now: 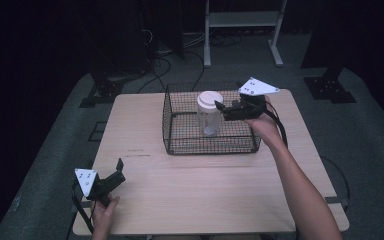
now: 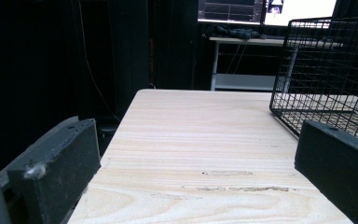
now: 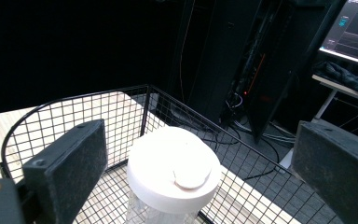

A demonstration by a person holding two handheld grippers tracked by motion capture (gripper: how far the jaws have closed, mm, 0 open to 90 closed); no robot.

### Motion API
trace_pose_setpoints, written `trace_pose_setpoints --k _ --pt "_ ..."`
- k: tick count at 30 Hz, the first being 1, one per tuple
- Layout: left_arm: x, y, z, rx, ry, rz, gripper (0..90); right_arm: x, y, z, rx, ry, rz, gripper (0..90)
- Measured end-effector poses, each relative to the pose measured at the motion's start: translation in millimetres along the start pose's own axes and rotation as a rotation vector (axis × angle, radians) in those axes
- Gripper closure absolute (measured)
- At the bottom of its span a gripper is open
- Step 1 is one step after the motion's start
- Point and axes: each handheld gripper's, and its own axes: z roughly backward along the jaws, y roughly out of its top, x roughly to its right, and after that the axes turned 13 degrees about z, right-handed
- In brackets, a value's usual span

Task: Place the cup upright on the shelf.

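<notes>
Tongs in my left hand (image 1: 111,176) rest low at the near left corner of the pale wooden surface (image 1: 205,190), pointing toward the middle. In the left gripper view their two black jaws stand wide apart with bare wood between them, holding and touching nothing.

Moving right, a black wire basket (image 1: 177,145) sits at the far middle of the surface. Inside it stands an upright clear plastic jar (image 1: 209,120) with a white lid (image 3: 172,175).

Further right, my right tongs (image 1: 223,108) reach in over the basket's right side, level with the top of the jar. In the right gripper view the jaws are spread wide, one on either side of the lid and apart from it, so they grip nothing yet.

Risks, as I judge them: the jar looks tall, light and nearly empty, so a nudge from one jaw before the other closes could tip it against the wire. Closing on the lid alone could let the smooth plastic slip, or pull the lid loose if it is not tight. The basket wall is close beside my right hand (image 1: 262,125), and a jaw or the trailing cable could catch the wire and drag the basket.
</notes>
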Motion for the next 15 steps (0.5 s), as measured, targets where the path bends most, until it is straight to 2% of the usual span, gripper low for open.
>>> trace_pose_setpoints --k 6,15 --pt "0.1 0.0 -0.1 0.0 -0.001 0.0 0.0 -1.1 0.8 5.6 0.01 0.004 0.002 3.0" --pt "0.2 -0.1 -0.2 0.001 -0.001 -0.001 0.0 0.2 -9.7 15.5 -0.006 -0.005 -0.002 3.0"
